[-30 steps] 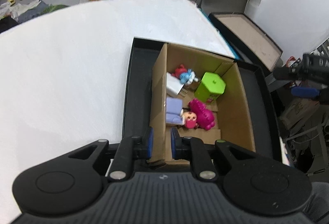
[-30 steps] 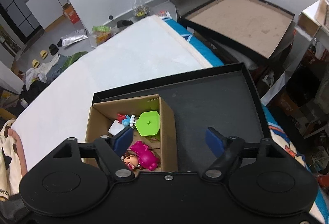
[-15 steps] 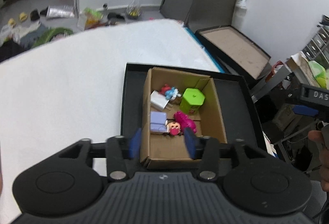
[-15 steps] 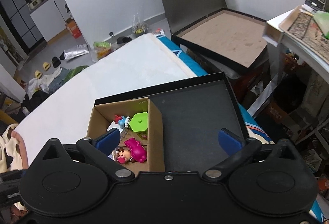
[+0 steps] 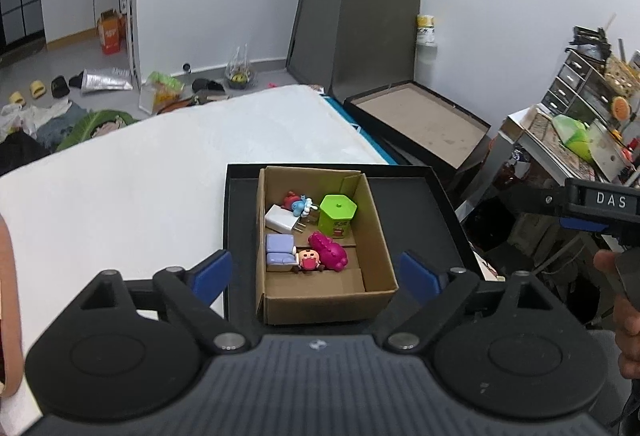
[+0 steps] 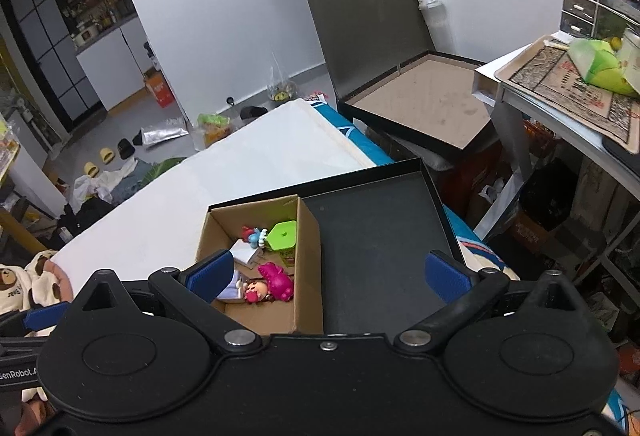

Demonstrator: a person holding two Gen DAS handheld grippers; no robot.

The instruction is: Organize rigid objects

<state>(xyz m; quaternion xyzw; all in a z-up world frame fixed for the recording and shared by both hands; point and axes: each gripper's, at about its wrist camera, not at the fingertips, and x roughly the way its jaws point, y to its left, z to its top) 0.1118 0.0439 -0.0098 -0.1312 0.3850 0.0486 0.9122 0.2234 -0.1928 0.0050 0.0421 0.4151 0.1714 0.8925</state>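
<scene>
A small cardboard box (image 5: 380,244) (image 6: 308,276) stands inside a shallow black tray (image 5: 420,204) (image 6: 380,236) on a white surface. In the box lie a green hexagonal container (image 5: 337,214) (image 6: 283,236), a white plug (image 5: 280,219), a lilac block (image 5: 279,251), a pink doll (image 5: 326,256) (image 6: 272,282) and a red-and-blue figure (image 5: 297,202) (image 6: 253,234). My left gripper (image 5: 316,276) hovers above the box's near end, its jaws opening, nothing pressed between them. My right gripper (image 6: 328,274) hangs open and empty above the box and tray.
The white surface (image 5: 120,188) spreads left and behind the tray. A second black tray (image 5: 416,124) with a brown bottom lies at the back right. A cluttered table (image 6: 568,84) stands on the right. Bags and slippers litter the floor (image 5: 72,84). A hand (image 5: 624,308) shows at the right edge.
Both grippers rose and pulled back from the box, which now looks smaller. The left jaws went from nearly shut at the box's near wall to wide apart. The right jaws widened too.
</scene>
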